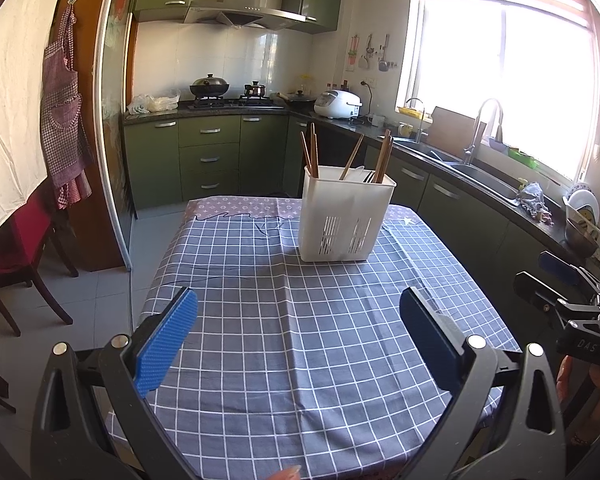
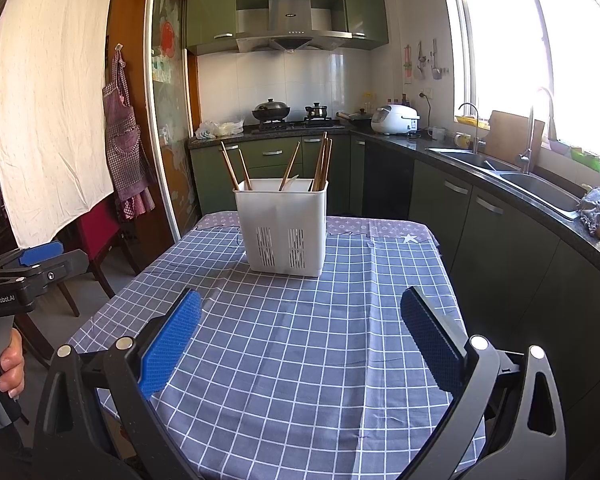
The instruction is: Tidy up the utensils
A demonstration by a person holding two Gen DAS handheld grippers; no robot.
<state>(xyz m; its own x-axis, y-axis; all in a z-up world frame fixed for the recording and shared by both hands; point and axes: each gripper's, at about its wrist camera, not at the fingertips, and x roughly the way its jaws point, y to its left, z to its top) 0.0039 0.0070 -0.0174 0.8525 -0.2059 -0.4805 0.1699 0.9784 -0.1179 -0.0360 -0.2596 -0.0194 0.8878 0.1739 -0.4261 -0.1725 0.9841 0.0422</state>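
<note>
A white slotted utensil holder (image 1: 346, 220) stands upright on the far part of the checked tablecloth (image 1: 292, 340). It holds several wooden chopsticks (image 1: 310, 154) and a white utensil. The holder also shows in the right wrist view (image 2: 286, 230) with its chopsticks (image 2: 324, 162). My left gripper (image 1: 298, 328) is open and empty, above the near half of the table, well short of the holder. My right gripper (image 2: 300, 328) is open and empty too, at a like distance. Each gripper shows at the edge of the other's view: the right one (image 1: 556, 280) and the left one (image 2: 40, 258).
Green kitchen cabinets, a stove with pots (image 1: 210, 88) and a rice cooker (image 1: 338, 104) line the far wall. A sink counter (image 2: 540, 188) runs along the right. A red-seated chair (image 1: 20, 248) stands left of the table. An apron (image 2: 124, 132) hangs at left.
</note>
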